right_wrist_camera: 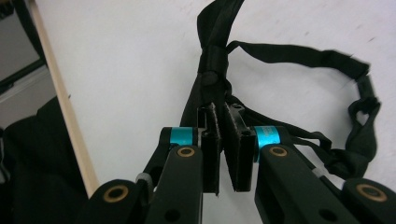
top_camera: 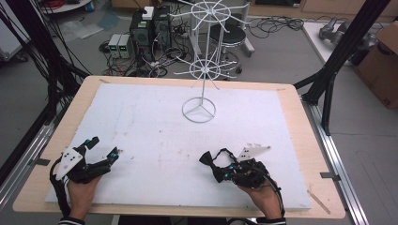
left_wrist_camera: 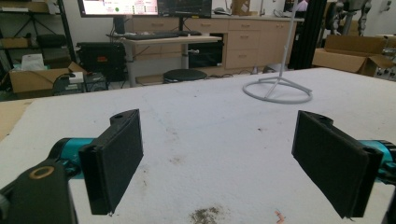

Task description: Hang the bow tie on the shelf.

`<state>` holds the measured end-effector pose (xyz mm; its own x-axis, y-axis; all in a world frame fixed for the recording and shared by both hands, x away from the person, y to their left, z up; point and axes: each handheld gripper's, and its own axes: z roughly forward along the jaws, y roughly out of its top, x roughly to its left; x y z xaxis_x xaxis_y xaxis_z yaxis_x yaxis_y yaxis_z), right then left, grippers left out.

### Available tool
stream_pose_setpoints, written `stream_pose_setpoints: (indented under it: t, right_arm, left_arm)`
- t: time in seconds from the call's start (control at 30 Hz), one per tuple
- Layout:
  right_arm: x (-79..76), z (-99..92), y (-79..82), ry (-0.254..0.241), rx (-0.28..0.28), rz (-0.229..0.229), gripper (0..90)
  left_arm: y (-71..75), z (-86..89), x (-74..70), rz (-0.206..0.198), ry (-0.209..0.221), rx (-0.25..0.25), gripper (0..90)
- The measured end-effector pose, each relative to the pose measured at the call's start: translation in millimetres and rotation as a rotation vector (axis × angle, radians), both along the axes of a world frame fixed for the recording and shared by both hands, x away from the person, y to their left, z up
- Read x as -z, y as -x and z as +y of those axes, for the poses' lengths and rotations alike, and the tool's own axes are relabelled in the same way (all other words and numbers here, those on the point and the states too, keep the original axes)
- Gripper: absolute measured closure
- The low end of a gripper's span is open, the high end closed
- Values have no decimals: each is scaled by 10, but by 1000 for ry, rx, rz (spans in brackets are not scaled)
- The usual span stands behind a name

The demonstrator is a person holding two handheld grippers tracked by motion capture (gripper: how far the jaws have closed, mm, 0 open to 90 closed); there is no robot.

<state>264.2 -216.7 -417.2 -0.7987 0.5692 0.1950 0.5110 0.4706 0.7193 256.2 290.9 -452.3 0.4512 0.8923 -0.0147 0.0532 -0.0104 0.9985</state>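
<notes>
Black webbing is the main thing here: a bow tie [top_camera: 210, 161] with its strap is pinched in the right gripper [top_camera: 220, 169], down around 5 o'clock on the table in the high view. In the right gripper view the two pads are pressed nearly together on the fabric just below the knot [right_wrist_camera: 212, 70], and the rest of the strap [right_wrist_camera: 327, 60] loops off across the white sheet and curls back toward the gripper. The person's right hand [top_camera: 265, 197] comes in from the bottom edge, and the grey three-cornered plate [top_camera: 253, 151] sits on top of that gripper.

Over at about 7 o'clock, the left gripper [top_camera: 101, 150] is held in the left hand [top_camera: 82, 194] with its jaws wide apart and nothing between them. The left gripper view shows the two black pads [left_wrist_camera: 116, 158] well separated, just bare, slightly stained sheet between them.

Both are low over the white foam sheet [top_camera: 155, 126] that covers most of the wooden table [top_camera: 300, 122].

Farther out, around 12 o'clock, a white wire rack [top_camera: 205, 61] stands upright on a ring base [top_camera: 199, 110] resting on the sheet, well apart from both grippers. It has two spoked tiers with pegs sticking out.

Past the table edge there's a black stool [top_camera: 230, 35], some boxy electronics with cables [top_camera: 145, 33] on the floor, and a cardboard box [top_camera: 382, 61] at roughly 2 o'clock.
</notes>
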Motion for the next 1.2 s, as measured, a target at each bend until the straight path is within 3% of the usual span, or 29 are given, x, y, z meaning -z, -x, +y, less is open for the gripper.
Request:
stream_pose_setpoints:
  t: [0.17,0.3,0.47,0.67,0.73,0.87,1.2]
  right_arm:
    - [-52,-32,9,-57,22,-58,853]
    - [-76,-46,11,-67,37,-99,853]
    - [-136,-54,26,-112,85,-193,853]
    - [-219,-48,8,-145,131,-255,853]
    - [-254,-49,-3,-159,151,-301,854]
    - [-330,-51,-31,-197,184,-343,853]
    - [-484,-13,-156,-218,214,-411,854]
  left_arm:
    - [0,0,0,0,0,0,167]
    - [0,-1,0,0,1,-1,167]
    - [0,-1,0,0,0,0,166]
    - [-1,-1,0,1,1,0,167]
    - [-1,0,0,1,1,0,167]
    - [-1,0,0,0,1,0,166]
    - [-2,2,-1,2,1,1,167]
